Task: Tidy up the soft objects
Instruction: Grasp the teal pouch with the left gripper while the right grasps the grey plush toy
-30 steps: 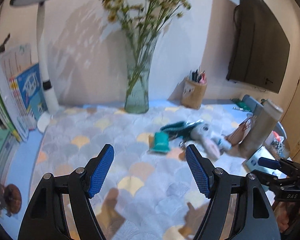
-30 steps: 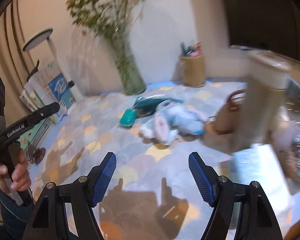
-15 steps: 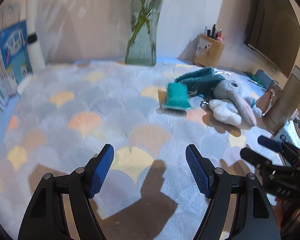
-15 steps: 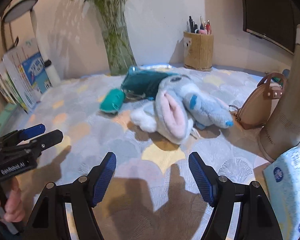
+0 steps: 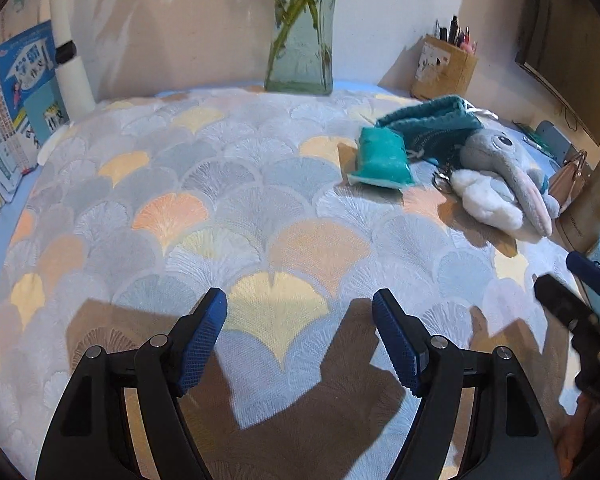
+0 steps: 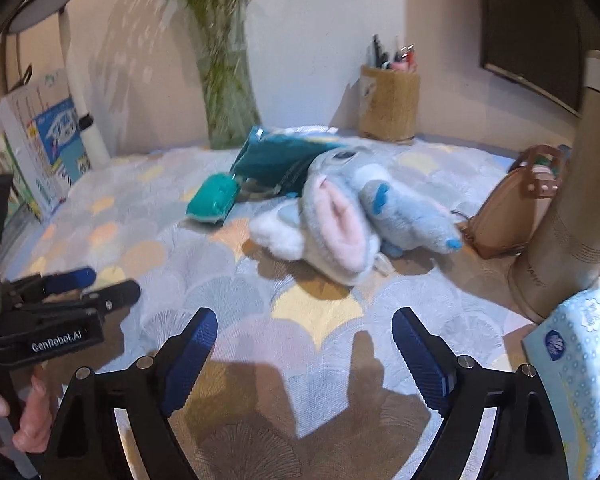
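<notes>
Both claws lowered; right claw [image 6: 305, 342] opening, empty.

Warm bright light, hard shadows on the cloth [image 5: 220, 184], right view slightly blurred, fisheye-bent dark edges

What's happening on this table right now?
A person holds a two-finger gripper in each hand over a patterned tablecloth. Neither grips anything: the left gripper is open, and the right gripper is opening its empty jaws. The plush toy, teal pouch and small teal packet lie untouched ahead.
</notes>
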